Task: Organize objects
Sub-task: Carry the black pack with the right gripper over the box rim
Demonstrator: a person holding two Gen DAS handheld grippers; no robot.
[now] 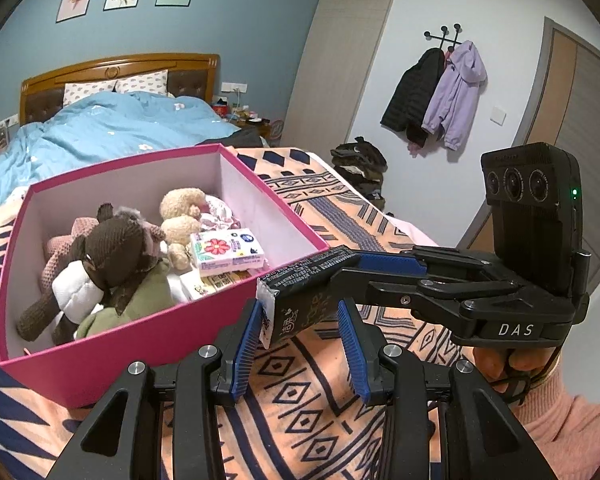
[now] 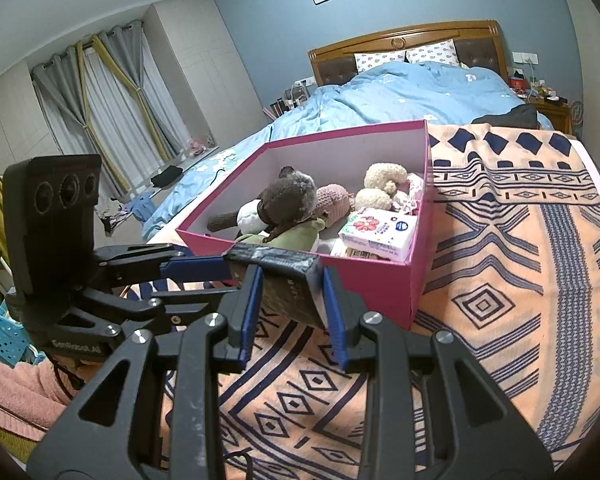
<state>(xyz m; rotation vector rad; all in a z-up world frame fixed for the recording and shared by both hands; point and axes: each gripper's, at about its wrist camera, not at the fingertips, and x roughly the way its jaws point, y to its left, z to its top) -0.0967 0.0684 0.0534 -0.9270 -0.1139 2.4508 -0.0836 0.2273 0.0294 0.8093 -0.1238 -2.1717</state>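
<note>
A dark tissue pack (image 1: 306, 300) hangs just above the patterned blanket, in front of the pink box (image 1: 112, 354). My left gripper (image 1: 300, 322) is shut on one end of it. My right gripper (image 2: 290, 284) is shut on the other end of the same pack (image 2: 288, 292); it shows in the left wrist view (image 1: 354, 270) reaching in from the right. The pink box (image 2: 376, 284) holds a brown knitted toy (image 1: 112, 244), a beige plush (image 1: 180, 216) and a white floral tissue pack (image 1: 226, 254).
The box stands on an orange blanket with navy patterns (image 2: 520, 280) spread over the foot of a bed with a blue duvet (image 2: 412, 92). Coats (image 1: 440, 96) hang on the wall to the right. Curtains (image 2: 100, 112) are to the left.
</note>
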